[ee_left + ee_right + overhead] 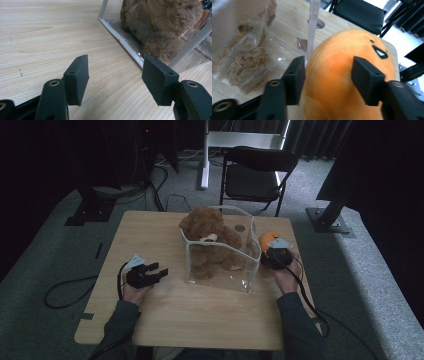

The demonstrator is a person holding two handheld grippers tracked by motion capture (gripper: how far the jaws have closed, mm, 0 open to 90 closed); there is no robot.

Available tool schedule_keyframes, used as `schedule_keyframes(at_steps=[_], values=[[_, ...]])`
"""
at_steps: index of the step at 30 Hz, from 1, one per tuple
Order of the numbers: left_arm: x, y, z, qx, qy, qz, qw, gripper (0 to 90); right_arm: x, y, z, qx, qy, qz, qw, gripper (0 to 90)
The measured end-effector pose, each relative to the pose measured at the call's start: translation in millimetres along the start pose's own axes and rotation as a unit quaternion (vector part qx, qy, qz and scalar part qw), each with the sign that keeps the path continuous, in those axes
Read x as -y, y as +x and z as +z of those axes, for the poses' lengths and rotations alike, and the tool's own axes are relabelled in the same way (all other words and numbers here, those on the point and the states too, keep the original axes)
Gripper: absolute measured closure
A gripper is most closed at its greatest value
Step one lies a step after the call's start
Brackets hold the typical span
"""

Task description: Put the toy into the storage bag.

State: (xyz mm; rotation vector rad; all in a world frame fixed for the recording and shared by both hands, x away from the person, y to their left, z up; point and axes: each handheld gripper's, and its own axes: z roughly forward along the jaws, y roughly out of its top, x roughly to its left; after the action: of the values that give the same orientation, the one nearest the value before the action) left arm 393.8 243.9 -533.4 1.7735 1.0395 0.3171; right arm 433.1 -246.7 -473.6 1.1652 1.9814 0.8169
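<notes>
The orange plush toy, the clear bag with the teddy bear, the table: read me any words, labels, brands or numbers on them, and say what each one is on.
No readable text in any view.
Orange plush toy: dark stitched face marks, no letters.
Clear plastic bag: a small brown patch shows through it in the right gripper view, too blurred to read.
Teddy bear: a pale patch at the neck, too small to tell.
Wooden table: bare wood grain, no print.
</notes>
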Motion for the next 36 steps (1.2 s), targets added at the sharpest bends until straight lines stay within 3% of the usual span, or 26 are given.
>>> schedule_keyframes(at_steps=[1,6,21,26,31,36], values=[[0.0,0.0,0.1,0.000,0.000,0.001,1.0000,39.2,0.1,-0.1,2.8,0.003,0.010,-0.002,0.9999,28.7],[0.0,-0.1,0.0,0.000,0.000,0.000,1.0000,39.2,0.6,1.1,8.8,0.015,0.028,-0.013,0.9994,17.8],[0.0,0.5,-0.3,0.001,-0.001,-0.002,1.0000,39.2,7.0,-10.8,15.3,0.070,0.033,0.001,0.9970,17.1],[0.0,0.6,-0.3,0.001,-0.002,-0.002,1.0000,39.2,11.9,-15.2,21.9,0.052,0.045,0.018,0.9975,12.9],[0.0,0.8,-0.5,0.001,-0.002,-0.003,1.0000,39.2,12.1,-13.7,25.9,0.046,0.061,0.004,0.9971,10.4],[0.1,0.7,-0.3,0.002,-0.001,-0.003,1.0000,39.2,13.4,-14.3,28.3,0.048,0.066,0.007,0.9966,10.7]])
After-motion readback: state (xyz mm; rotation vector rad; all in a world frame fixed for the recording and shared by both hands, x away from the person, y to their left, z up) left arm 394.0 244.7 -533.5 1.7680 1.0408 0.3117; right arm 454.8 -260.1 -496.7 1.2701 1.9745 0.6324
